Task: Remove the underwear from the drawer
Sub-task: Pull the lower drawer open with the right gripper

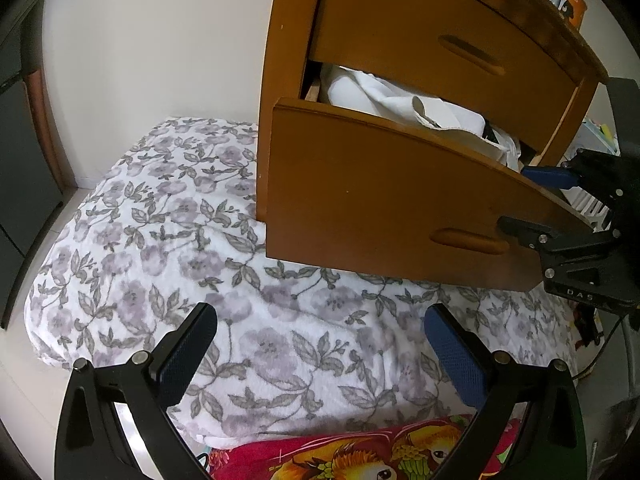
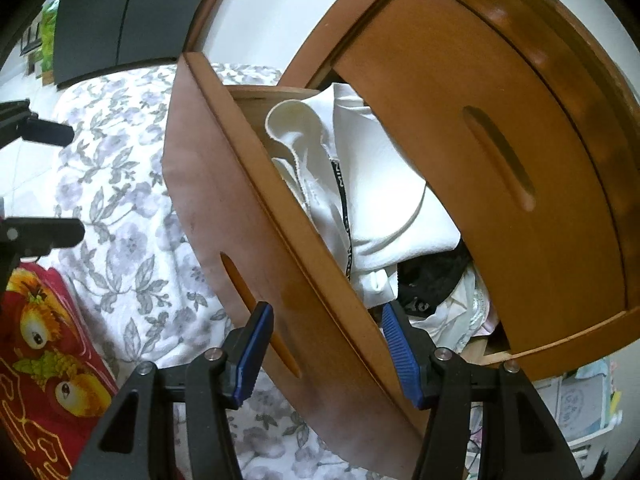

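Note:
A wooden nightstand's lower drawer [image 1: 380,196] [image 2: 224,208] is pulled partly out. Rumpled white garments [image 1: 384,104] [image 2: 384,208] fill it; one has a black lettered band [image 2: 345,220]. A black garment [image 2: 432,280] and a pale frilled one [image 2: 464,316] lie deeper in. My right gripper [image 2: 326,356] [image 1: 536,204] is open and straddles the drawer front near its right end, one blue pad inside and the other finger outside by the handle slot [image 2: 260,312]. Lower down, my left gripper [image 1: 320,356] [image 2: 52,184] hangs open over the bed, holding nothing.
A floral white-and-grey blanket [image 1: 200,260] covers the bed below the drawer. A red blanket with a bird print [image 1: 360,456] [image 2: 40,340] lies nearest me. The upper drawer [image 1: 440,40] is closed. An orange can [image 1: 560,0] stands on the nightstand. A dark cabinet [image 1: 20,160] stands at the left.

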`<move>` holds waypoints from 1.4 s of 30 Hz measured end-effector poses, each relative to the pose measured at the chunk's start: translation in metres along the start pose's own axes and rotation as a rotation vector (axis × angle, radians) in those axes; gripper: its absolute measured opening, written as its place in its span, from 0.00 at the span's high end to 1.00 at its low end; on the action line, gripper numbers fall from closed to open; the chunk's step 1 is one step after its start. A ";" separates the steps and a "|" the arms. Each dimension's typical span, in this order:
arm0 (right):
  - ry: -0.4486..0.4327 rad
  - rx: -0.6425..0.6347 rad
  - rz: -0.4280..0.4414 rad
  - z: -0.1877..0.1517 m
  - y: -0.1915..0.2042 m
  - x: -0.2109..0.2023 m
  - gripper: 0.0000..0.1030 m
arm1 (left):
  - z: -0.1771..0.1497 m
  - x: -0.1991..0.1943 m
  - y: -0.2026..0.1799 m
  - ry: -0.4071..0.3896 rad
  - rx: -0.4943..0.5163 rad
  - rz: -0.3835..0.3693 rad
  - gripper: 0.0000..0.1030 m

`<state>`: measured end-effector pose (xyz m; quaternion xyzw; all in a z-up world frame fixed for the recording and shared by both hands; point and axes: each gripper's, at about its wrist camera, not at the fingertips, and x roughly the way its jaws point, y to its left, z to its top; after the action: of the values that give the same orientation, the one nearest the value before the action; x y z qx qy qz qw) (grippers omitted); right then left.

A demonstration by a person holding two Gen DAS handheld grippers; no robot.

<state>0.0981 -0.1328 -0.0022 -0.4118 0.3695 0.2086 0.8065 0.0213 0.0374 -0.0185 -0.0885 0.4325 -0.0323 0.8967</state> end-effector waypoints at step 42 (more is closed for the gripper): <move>-0.019 0.099 0.077 -0.012 0.025 -0.023 0.37 | -0.005 -0.026 -0.005 -0.026 0.018 0.003 0.00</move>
<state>0.0625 -0.1285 -0.0023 -0.3549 0.3871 0.2248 0.8208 0.0008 0.0356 -0.0006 -0.0801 0.4206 -0.0340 0.9031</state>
